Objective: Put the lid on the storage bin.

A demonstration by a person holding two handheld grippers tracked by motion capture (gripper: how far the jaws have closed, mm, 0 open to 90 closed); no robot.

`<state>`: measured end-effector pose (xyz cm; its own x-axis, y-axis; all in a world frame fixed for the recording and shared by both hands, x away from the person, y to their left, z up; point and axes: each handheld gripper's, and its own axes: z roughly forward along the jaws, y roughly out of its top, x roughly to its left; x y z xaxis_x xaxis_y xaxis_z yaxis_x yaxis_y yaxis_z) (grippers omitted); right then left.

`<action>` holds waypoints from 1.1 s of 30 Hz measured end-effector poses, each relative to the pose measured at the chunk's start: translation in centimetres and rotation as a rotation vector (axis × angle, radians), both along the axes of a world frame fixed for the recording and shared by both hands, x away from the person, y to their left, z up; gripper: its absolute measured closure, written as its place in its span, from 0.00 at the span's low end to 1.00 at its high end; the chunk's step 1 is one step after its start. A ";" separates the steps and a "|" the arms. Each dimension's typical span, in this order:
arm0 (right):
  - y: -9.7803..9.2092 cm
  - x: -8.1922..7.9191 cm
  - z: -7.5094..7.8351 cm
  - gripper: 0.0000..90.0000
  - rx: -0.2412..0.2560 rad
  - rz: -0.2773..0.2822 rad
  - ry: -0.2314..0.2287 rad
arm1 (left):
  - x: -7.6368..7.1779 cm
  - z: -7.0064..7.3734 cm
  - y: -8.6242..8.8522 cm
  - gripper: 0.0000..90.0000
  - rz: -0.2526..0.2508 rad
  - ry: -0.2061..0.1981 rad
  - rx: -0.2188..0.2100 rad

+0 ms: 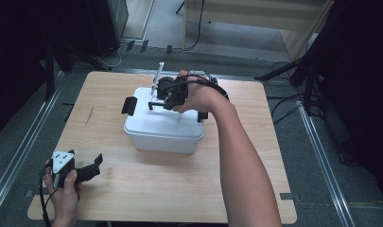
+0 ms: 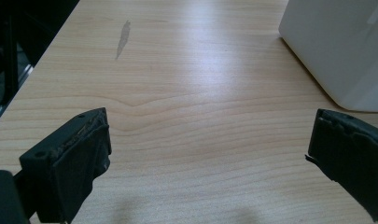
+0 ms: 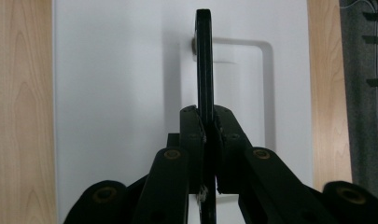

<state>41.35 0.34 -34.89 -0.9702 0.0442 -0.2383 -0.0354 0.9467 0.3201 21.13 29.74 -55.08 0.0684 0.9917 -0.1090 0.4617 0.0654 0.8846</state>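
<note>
A white lidded box (image 1: 163,125) stands in the middle of the wooden table (image 1: 132,189), with a black latch (image 1: 129,105) on its left end. My right gripper (image 1: 157,105) is over the lid, shut on the lid's thin black handle (image 3: 204,60), which stands upright over its recess. In the right gripper view the jaws (image 3: 207,114) pinch the handle edge-on. My left gripper (image 1: 95,163) rests near the table's front left corner, held in a hand. It is open (image 2: 210,135) with bare wood between its fingers. The box's corner (image 2: 336,46) lies ahead to its right.
A grey streak (image 1: 89,116) marks the wood left of the box. Metal floor rails (image 1: 19,151) run along both sides of the table. Cables (image 1: 286,106) and dark stands lie on the floor at the right, and dark equipment stands at the back left.
</note>
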 end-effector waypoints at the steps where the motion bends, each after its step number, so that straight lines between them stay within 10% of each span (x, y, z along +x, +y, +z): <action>1: 0.0 0.0 0.0 0.91 0.004 -0.007 0.012 | 0.0 0.0 0.0 0.00 0.000 0.000 0.000; 16: -1.8 -0.9 0.8 0.66 0.060 -0.013 0.068 | 0.0 0.0 0.0 0.00 0.001 0.005 0.006; 33: -7.4 -1.5 1.8 0.14 0.013 -0.110 0.129 | 0.0 0.0 -0.1 0.00 0.000 0.001 0.011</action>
